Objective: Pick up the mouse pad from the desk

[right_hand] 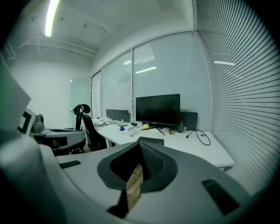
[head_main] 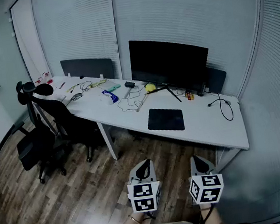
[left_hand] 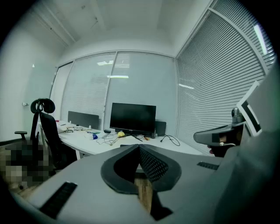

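Note:
The black mouse pad (head_main: 166, 119) lies flat near the front edge of the white desk (head_main: 207, 126), in front of the monitor. It also shows as a dark strip just past the jaws in the left gripper view (left_hand: 125, 145) and the right gripper view (right_hand: 151, 140). Both grippers hang side by side over the wooden floor, well short of the desk and pointing at it. My left gripper (head_main: 146, 162) (left_hand: 139, 147) has its jaws together with nothing in them. My right gripper (head_main: 195, 158) (right_hand: 140, 143) is shut and empty too.
A dark monitor (head_main: 169, 64) stands at the back of the desk. Cables, a yellow object (head_main: 150, 87) and small items lie left of it, and a looped black cable (head_main: 224, 106) to the right. A black office chair (head_main: 42, 123) stands at the desk's left end. Blinds cover the walls.

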`<state>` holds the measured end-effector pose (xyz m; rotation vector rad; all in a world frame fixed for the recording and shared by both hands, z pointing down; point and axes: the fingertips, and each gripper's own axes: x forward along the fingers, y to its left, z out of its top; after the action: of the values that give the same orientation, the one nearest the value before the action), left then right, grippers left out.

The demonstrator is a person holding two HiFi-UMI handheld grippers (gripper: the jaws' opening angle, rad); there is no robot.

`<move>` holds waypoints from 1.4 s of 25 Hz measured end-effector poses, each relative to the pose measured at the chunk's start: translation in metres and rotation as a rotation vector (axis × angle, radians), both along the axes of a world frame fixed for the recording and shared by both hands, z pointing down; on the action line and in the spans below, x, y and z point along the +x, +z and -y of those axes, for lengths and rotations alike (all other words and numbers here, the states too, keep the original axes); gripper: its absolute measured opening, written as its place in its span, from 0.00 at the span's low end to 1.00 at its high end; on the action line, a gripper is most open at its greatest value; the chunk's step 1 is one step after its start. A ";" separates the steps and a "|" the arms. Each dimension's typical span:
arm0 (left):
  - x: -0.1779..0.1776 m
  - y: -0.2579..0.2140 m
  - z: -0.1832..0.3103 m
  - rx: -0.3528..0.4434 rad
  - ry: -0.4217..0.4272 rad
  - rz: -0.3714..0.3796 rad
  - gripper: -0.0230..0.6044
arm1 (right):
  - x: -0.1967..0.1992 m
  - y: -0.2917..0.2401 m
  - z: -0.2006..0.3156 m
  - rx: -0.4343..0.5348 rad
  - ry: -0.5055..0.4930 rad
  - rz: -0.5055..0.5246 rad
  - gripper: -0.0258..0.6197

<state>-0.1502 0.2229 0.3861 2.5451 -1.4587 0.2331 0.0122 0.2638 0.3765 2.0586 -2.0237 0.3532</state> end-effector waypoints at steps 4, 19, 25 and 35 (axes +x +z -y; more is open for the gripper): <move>0.000 0.003 0.001 -0.002 0.007 0.000 0.06 | -0.001 0.002 0.000 -0.003 0.006 -0.006 0.09; -0.011 0.016 0.006 -0.006 0.043 0.014 0.06 | -0.004 0.012 -0.006 0.013 0.078 0.043 0.09; -0.014 0.027 0.016 -0.044 0.033 0.019 0.06 | 0.009 0.024 -0.005 -0.020 0.106 0.064 0.09; 0.013 0.032 0.060 -0.056 0.007 0.024 0.06 | 0.041 0.026 0.042 -0.027 0.075 0.079 0.09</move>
<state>-0.1371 0.1627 0.4185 2.5117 -1.4315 0.3021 0.0534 0.2218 0.4028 2.1407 -1.9777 0.4808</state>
